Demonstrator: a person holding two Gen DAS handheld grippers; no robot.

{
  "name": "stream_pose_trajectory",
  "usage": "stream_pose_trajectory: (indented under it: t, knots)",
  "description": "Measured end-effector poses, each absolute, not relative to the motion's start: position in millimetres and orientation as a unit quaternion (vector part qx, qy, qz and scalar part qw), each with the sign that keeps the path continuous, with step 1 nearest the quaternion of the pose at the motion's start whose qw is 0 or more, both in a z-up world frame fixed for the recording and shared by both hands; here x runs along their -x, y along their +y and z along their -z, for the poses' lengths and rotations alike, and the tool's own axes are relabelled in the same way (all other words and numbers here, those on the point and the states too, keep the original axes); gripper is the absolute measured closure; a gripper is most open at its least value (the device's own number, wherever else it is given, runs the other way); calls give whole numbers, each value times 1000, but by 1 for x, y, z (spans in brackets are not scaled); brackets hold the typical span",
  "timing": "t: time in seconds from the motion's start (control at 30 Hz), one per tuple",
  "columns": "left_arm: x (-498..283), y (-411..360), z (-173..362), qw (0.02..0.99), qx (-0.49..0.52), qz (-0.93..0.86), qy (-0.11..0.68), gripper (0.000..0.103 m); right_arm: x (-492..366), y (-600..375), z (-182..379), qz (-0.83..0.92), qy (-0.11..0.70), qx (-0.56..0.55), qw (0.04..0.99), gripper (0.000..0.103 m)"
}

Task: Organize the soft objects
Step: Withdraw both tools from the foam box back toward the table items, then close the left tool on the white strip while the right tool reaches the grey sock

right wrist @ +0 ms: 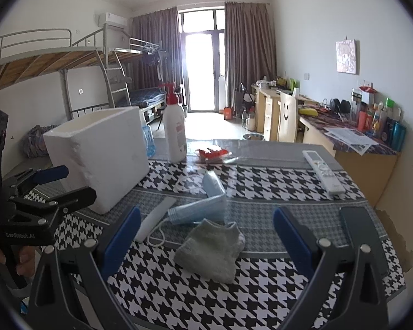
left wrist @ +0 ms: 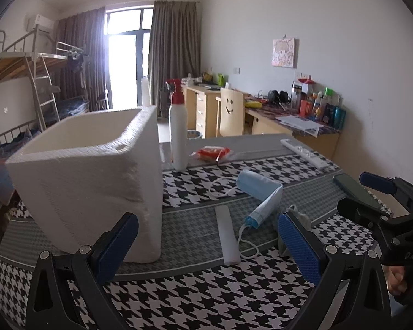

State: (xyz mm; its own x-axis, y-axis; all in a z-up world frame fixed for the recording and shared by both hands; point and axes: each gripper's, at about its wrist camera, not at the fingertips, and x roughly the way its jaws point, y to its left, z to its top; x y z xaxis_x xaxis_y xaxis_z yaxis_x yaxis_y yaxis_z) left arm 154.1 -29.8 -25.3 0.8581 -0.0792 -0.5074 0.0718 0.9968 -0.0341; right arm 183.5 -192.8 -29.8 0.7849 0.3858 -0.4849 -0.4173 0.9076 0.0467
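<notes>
On houndstooth tablecloth (right wrist: 261, 181): grey sock (right wrist: 210, 250) beside blue face mask (right wrist: 203, 206), foam box (right wrist: 99, 154) left. Left gripper (left wrist: 206, 243) and right gripper (right wrist: 206, 240) both spread wide, empty.

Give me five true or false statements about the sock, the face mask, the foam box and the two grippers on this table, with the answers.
1. The grey sock lies on the tablecloth between the open fingers of the right gripper. True.
2. The blue face mask is inside the white foam box. False: it lies on the tablecloth beside the box.
3. The left gripper is shut on the sock. False: it is open and holds nothing.
4. The spray bottle stands upright behind the box. True.
5. The white remote control lies on top of the sock. False: it lies apart, toward the far right side of the table.
</notes>
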Motion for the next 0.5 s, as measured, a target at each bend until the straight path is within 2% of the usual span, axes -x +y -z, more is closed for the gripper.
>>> stream_pose_trajectory:
  t: [0.5]
  knots:
    - [-185, -37, 50, 951, 3, 43, 308, 4, -201, -203, 57, -205, 287, 26, 936, 4]
